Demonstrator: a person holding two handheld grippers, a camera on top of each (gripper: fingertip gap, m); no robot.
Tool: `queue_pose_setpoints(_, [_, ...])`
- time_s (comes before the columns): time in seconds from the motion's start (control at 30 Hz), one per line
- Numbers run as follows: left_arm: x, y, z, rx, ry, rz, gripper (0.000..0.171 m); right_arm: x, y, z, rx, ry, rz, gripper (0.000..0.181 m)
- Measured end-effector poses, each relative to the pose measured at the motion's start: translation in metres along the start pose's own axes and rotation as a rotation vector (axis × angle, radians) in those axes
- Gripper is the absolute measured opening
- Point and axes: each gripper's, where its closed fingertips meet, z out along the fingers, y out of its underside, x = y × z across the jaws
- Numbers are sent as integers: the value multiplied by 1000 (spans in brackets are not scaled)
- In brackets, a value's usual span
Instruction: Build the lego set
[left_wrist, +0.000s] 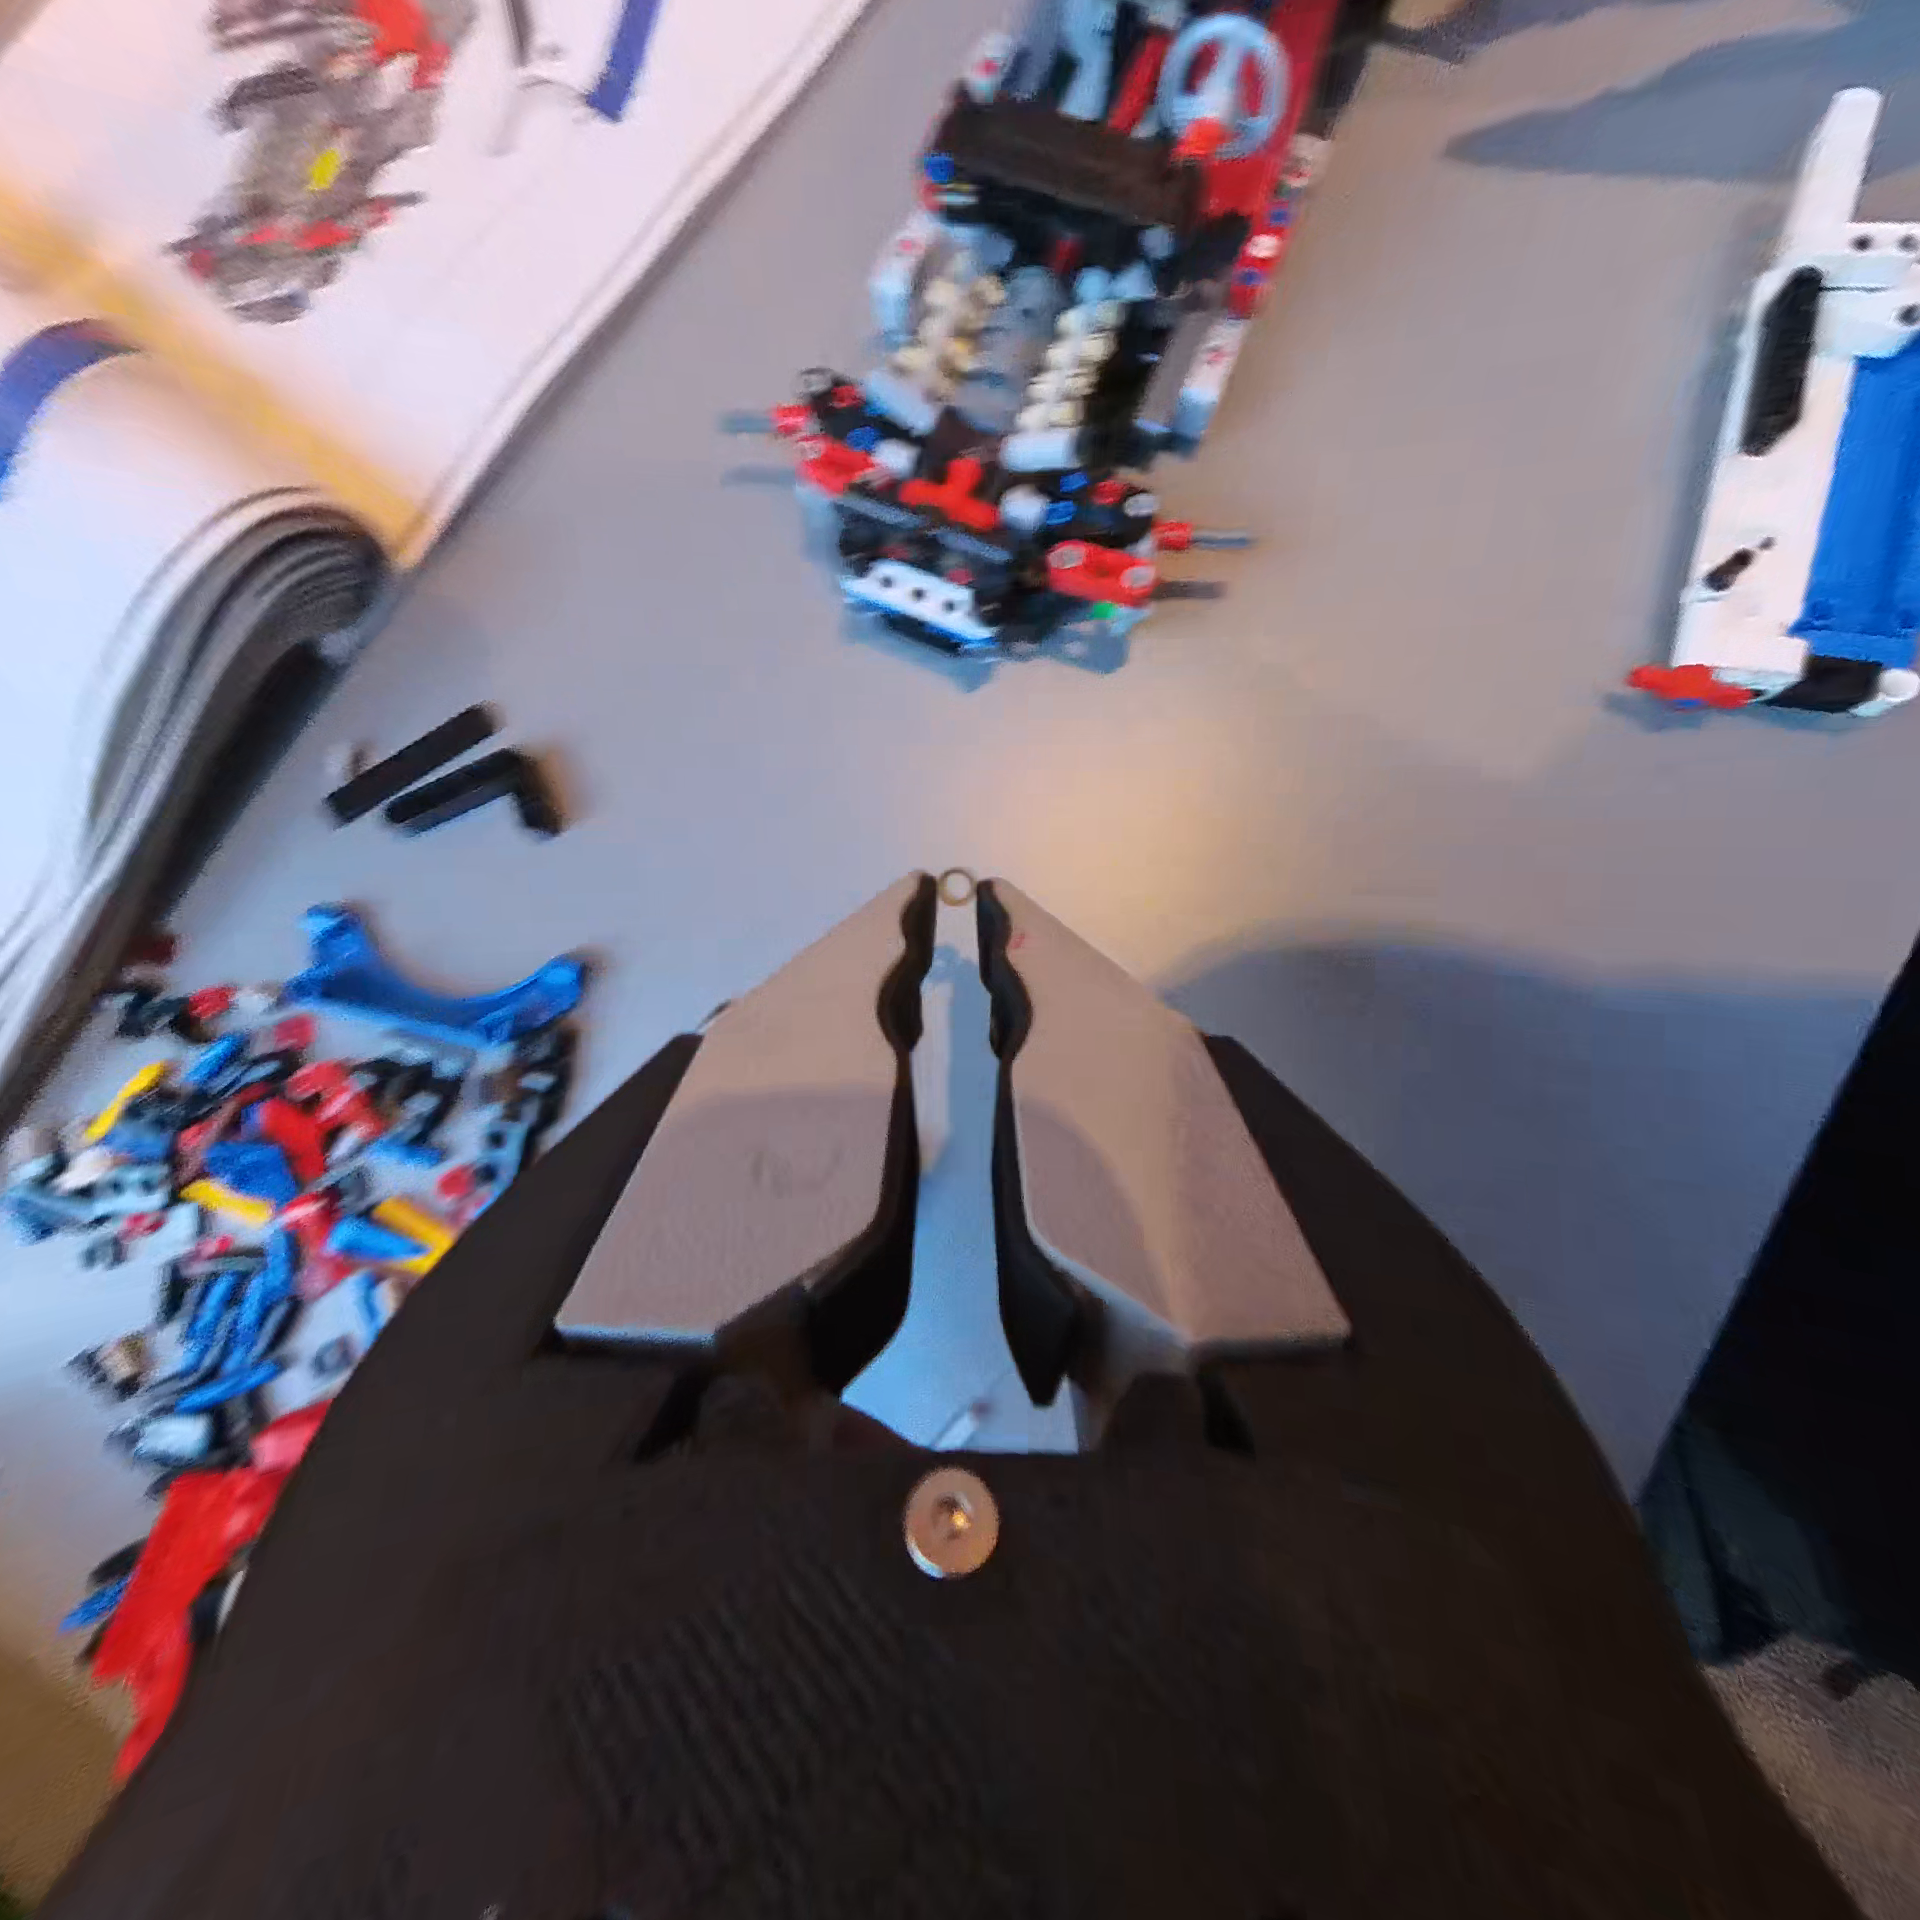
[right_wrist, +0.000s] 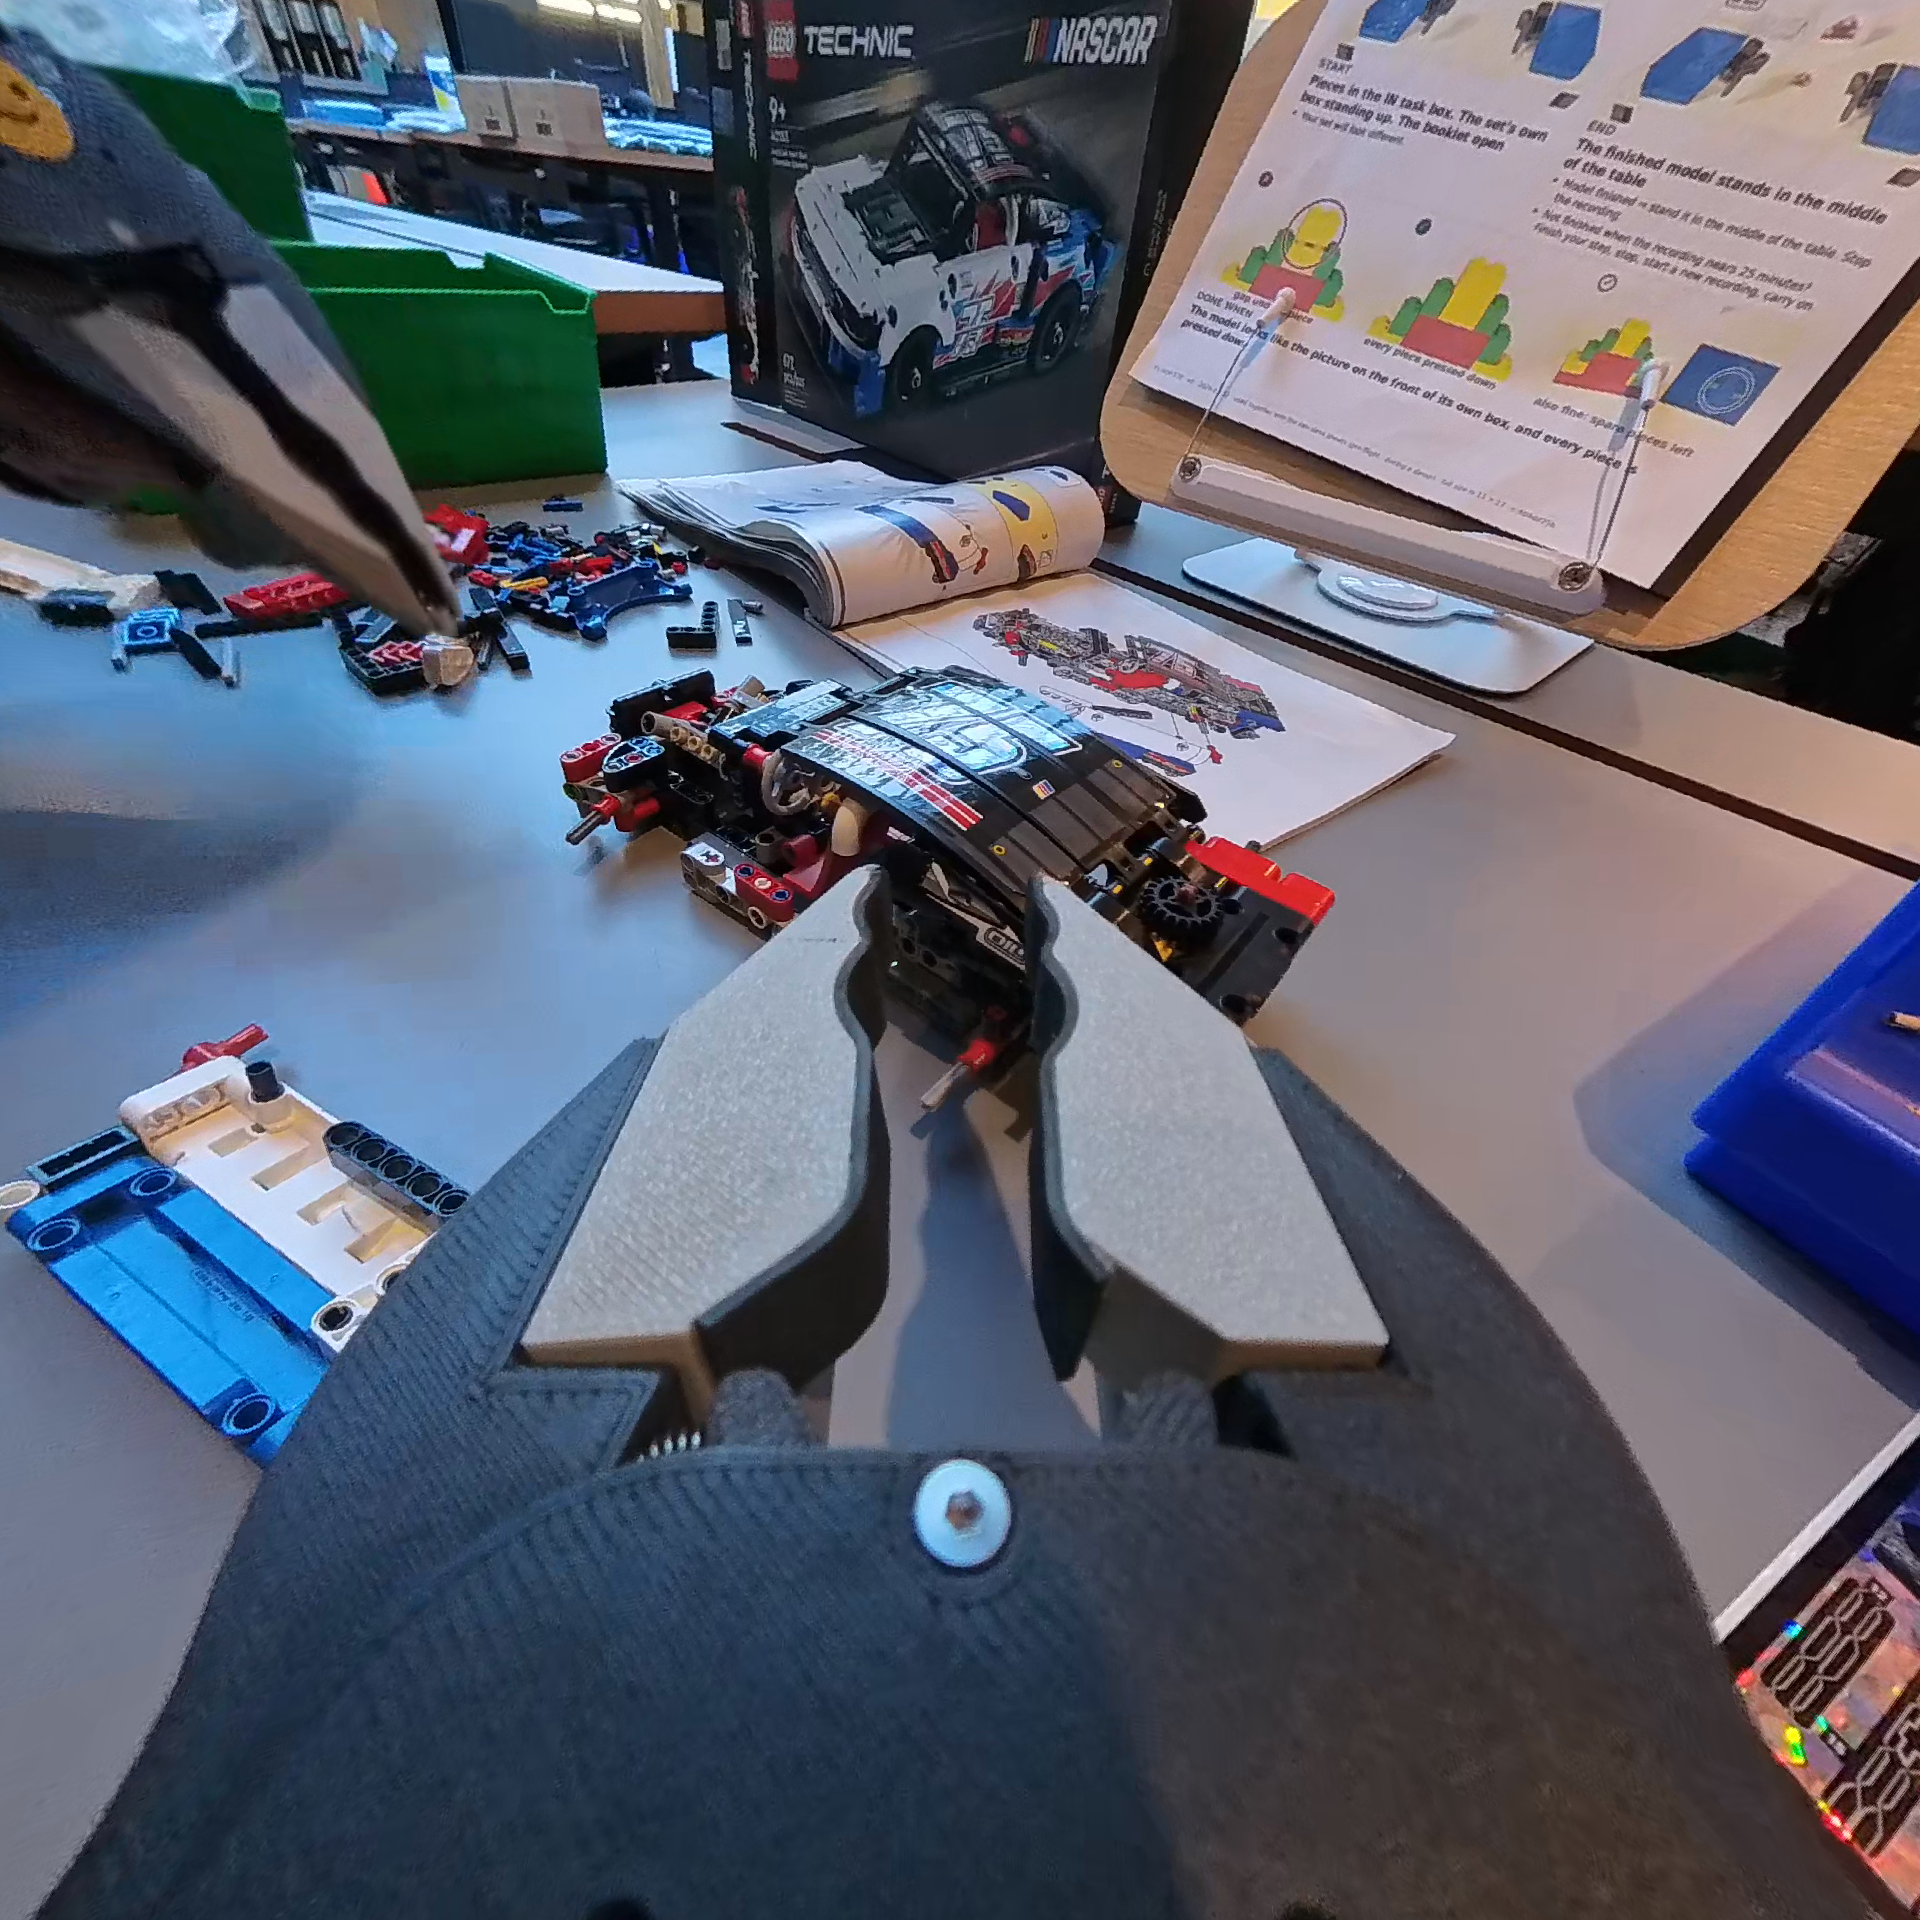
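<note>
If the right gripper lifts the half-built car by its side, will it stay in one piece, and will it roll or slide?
The half-built car probably lifts as one fairly stiff block: its frame looks densely pinned. The curved black roof panels and the thin axle pins sticking out seem likelier to pop loose. No wheels show, so on the table it should slide rather than roll.

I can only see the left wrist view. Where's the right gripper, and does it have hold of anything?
Observer: The right gripper is open, with its fingers on either side of the near side of the car model. I cannot tell whether they touch it.
Operator: What's beyond the model on that side?
Observer: A blue bin sits at the table's right edge.
Operator: Is there a reference picture anywhere?
Observer: The set's box stands upright behind the open booklet.
</note>
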Motion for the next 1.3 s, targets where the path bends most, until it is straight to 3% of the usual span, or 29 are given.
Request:
queue_pose_setpoints(0.2, [54,0,42,-40,45,52,4,-3,-1,-1,7,-2,-13,22])
queue_pose_setpoints(0.43, [65,1,51,-17,5,60,5,-4,-2,-1,6,-1,-26,21])
queue_pose_setpoints(0.53, [60,1,50,9,-21,22,23,-4,-1,-1,5,1,-29,21])
queue_pose_setpoints(0.7, [56,11,33,97,-48,-59,38,-6,0,0,-3,-3,-39,21])
queue_pose_setpoints(0.9, [46,36,-1,162,-145,-152,40,-6,-2,-1,8,-4,-38,21])
queue_pose_setpoints(1.07, [19,57,-29,257,-329,-249,45,-3,-1,-1,4,6,-26,21])
queue_pose_setpoints(1.3, [-23,78,-55,334,-446,-422,53,5,0,-2,-2,37,-7,20])
